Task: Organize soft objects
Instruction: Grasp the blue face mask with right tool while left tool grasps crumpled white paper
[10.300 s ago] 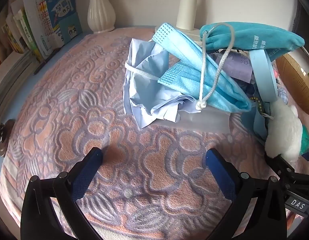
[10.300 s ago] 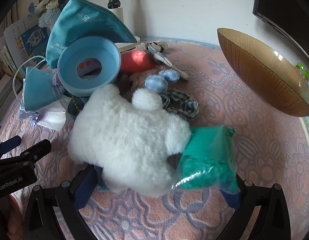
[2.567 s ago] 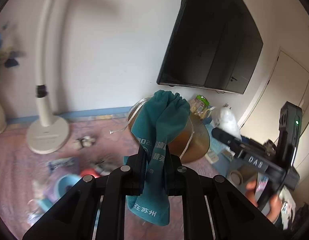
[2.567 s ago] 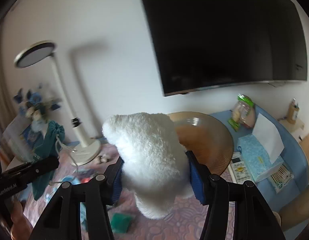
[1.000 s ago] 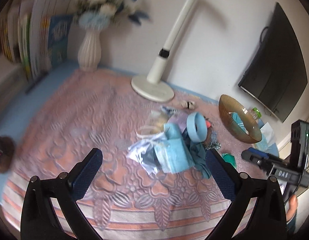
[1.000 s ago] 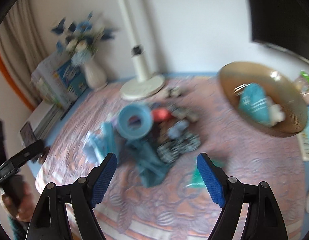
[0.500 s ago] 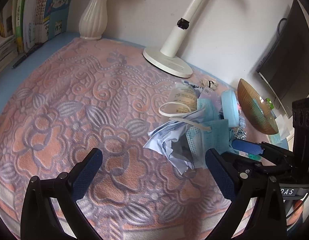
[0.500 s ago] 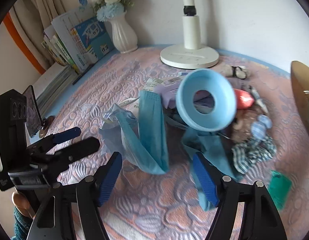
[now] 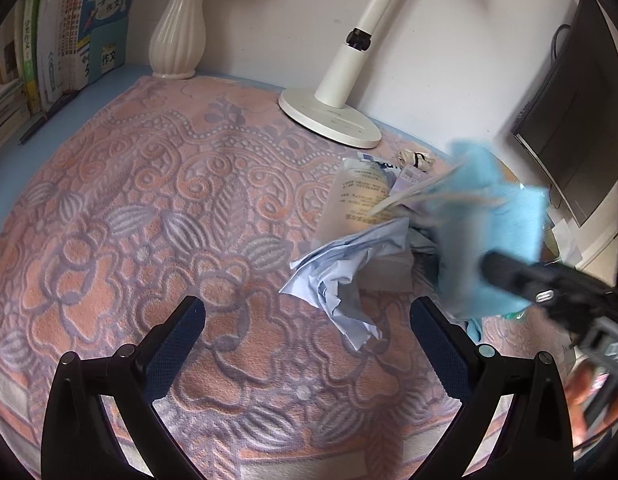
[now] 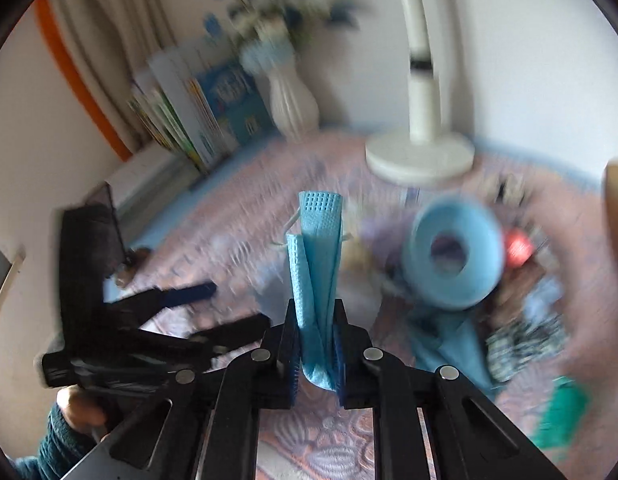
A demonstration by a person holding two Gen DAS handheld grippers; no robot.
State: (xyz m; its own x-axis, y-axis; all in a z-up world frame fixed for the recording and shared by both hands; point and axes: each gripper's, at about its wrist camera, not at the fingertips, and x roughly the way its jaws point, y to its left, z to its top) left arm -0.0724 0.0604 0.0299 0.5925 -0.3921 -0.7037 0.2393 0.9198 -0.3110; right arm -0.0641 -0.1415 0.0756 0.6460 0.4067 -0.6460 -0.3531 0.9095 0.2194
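A pale, plain wall [image 9: 269, 20] backs the scene in soft daylight. A pink and grey floral embossed cloth [image 9: 129, 220] covers the counter, whose blue edge [image 9: 13, 160] shows at the left. A white ribbed vase [image 9: 177, 36] of blue flowers stands beside upright books [image 9: 57, 40]. A white lamp's round base [image 9: 329, 118] sits by the wall. A dark screen [image 9: 577, 120] hangs at right; a cream curtain with orange trim [image 10: 109, 52] hangs at left.
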